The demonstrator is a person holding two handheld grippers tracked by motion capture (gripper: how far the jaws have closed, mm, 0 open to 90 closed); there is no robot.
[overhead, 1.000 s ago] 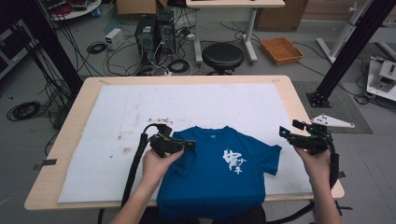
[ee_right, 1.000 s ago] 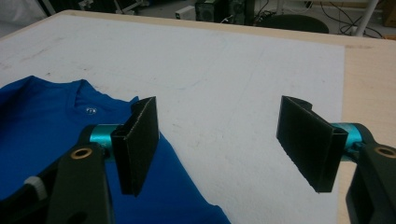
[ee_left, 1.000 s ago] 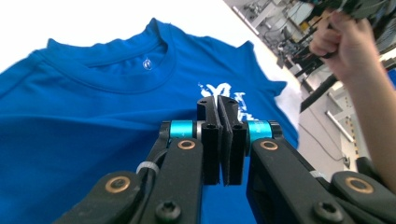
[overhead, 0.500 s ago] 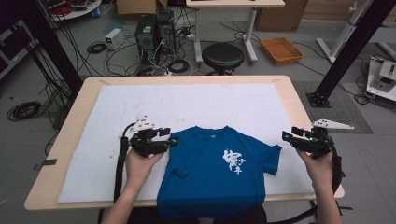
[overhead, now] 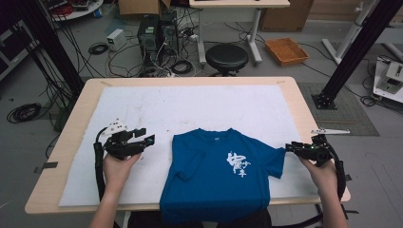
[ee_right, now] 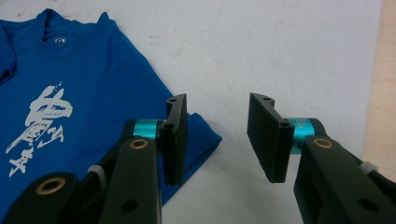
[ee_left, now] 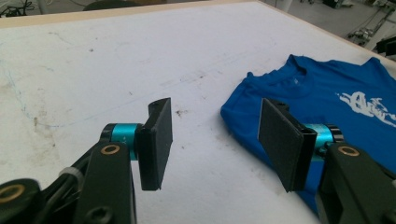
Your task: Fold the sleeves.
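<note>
High view: blue short-sleeved cotton T-shirt with white print [overhead: 219, 178] is lying on the white table mat [overhead: 190, 111], its hem possibly hanging over the near edge.
Left gripper [overhead: 142, 139]: hovering left of it, jaws spread, empty.
Right gripper [overhead: 297, 148]: jaws gaping beside the sleeve.

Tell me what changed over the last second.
The left gripper let go of the T-shirt's left sleeve, now folded in over the chest, and drew back left onto the white mat, jaws open. The right gripper shifted slightly outward by the right sleeve, open. The shirt body stayed put.
</note>
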